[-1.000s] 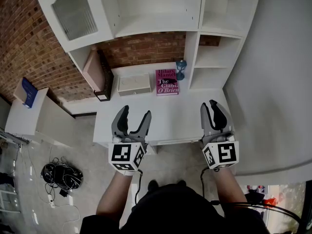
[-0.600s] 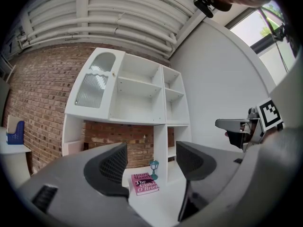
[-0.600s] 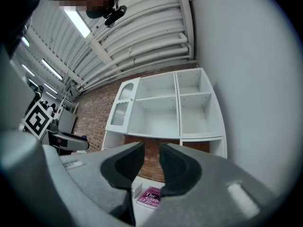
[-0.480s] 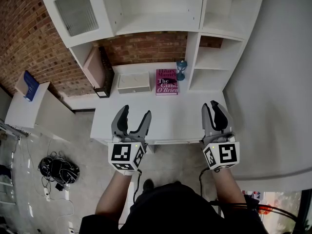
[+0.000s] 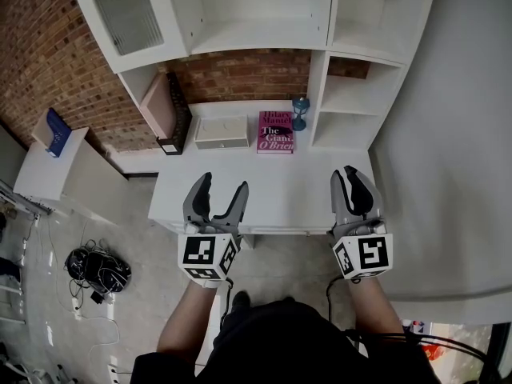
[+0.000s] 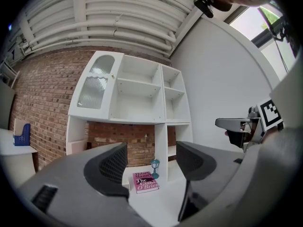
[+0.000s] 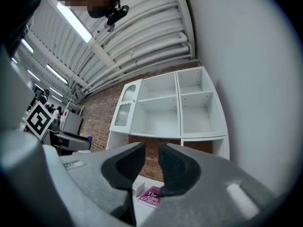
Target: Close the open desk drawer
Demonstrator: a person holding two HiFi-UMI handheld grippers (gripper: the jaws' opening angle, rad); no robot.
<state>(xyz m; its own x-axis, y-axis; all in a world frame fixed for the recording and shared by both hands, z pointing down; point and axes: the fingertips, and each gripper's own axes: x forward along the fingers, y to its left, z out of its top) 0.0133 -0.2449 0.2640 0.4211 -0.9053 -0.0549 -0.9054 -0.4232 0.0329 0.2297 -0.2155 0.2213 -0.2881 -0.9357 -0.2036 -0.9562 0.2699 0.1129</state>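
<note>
A white desk (image 5: pixel 264 186) with a hutch stands below me. A thin white strip, the drawer front (image 5: pixel 276 229), runs along the desk's front edge between my hands; how far out it stands I cannot tell. My left gripper (image 5: pixel 223 182) hovers over the desk's front left and points level at the hutch, its jaws wide open and empty (image 6: pixel 151 155). Over the front right, my right gripper (image 5: pixel 345 173) tilts slightly upward. Its jaws are closing to a narrow gap with nothing between them (image 7: pixel 152 152).
At the back of the desk lie a pink book (image 5: pixel 276 132), a small blue lantern (image 5: pixel 300 112) and a white box (image 5: pixel 222 133). A black-framed board (image 5: pixel 164 110) leans at the left. A tangle of cables (image 5: pixel 92 269) is on the floor. A wall runs along the right.
The view has swung a little, so more floor shows at the left. Both grippers keep their places over the desk's front edge. The right jaws look slightly narrower.
</note>
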